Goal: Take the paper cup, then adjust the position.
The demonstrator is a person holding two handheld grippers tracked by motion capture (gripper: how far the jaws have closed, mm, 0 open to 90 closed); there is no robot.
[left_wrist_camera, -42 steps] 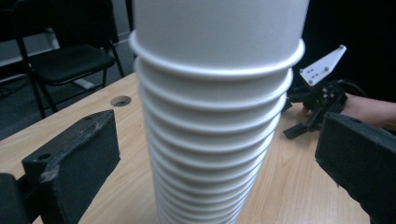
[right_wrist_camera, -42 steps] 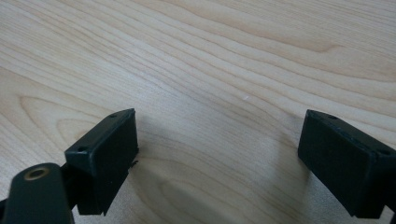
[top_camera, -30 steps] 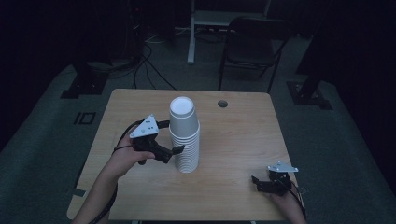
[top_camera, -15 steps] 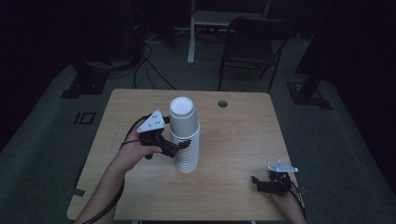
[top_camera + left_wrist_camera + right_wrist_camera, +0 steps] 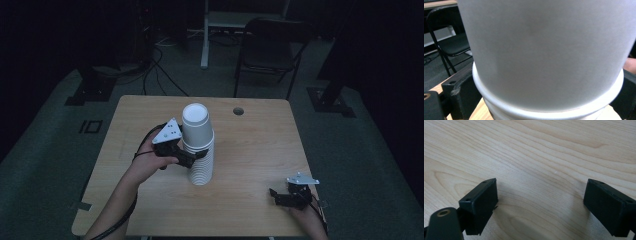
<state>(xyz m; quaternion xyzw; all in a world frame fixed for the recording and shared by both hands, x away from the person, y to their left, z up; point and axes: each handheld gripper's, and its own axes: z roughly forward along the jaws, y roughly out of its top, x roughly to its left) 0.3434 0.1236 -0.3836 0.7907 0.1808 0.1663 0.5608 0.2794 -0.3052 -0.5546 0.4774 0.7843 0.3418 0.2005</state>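
Cup stack [image 5: 199,150] upright between left gripper [image 5: 196,156] jaws

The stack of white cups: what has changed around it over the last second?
The left gripper moved in toward the stack of cups, and its jaws now sit on either side of the stack, just below the top cup. I can't tell whether they are squeezing. The stack has not moved, and the right gripper stayed open near the table's front right corner.
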